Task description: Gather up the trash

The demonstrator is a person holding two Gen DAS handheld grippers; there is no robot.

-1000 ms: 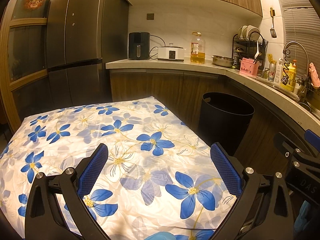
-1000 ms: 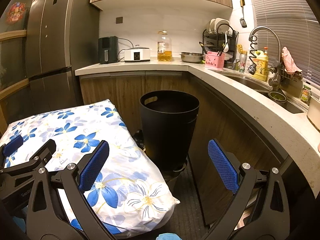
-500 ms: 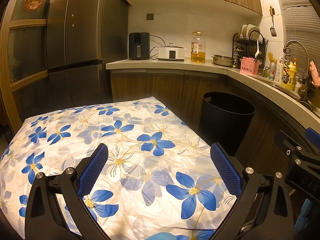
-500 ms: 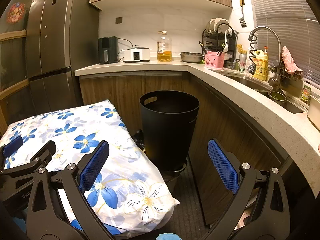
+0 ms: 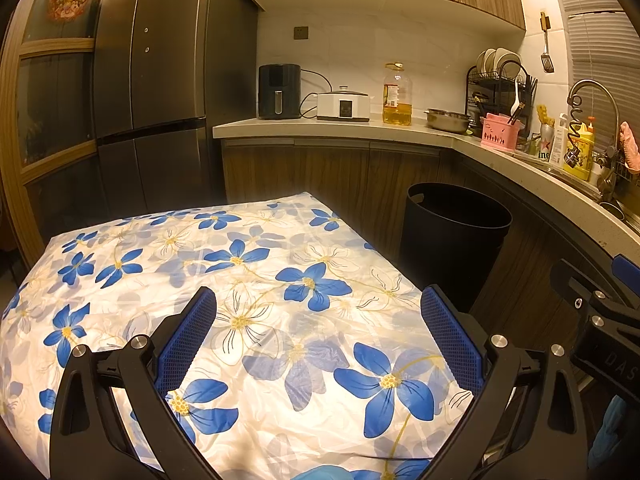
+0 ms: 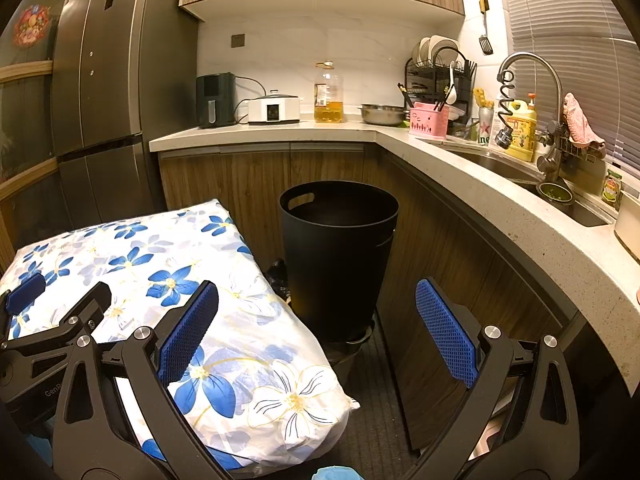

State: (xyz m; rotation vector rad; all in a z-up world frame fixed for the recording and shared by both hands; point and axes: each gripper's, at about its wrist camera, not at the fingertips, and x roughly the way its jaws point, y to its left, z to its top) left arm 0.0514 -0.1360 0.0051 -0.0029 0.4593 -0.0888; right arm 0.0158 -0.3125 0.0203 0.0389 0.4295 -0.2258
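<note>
A black trash bin [image 6: 340, 248] stands on the floor against the wooden cabinets; it also shows in the left wrist view [image 5: 452, 236]. My left gripper [image 5: 320, 320] is open and empty above a surface covered with a blue-flower cloth [image 5: 240, 280]. My right gripper [image 6: 316, 316] is open and empty, facing the bin, with the cloth-covered surface [image 6: 160, 264] at its left. No loose trash shows on the cloth. Something dark lies on the floor by the bin's base [image 6: 278, 276]; I cannot tell what it is.
A curved countertop [image 6: 460, 168] runs right with a sink, faucet [image 6: 528, 80], dish rack, pink caddy [image 6: 428, 120], oil bottle [image 6: 328, 96] and appliances. A tall fridge [image 5: 160, 92] stands at the left. The right gripper's body shows at the left view's right edge [image 5: 600, 320].
Almost nothing has changed; both views have shifted very slightly. Both grippers stay open and empty.
</note>
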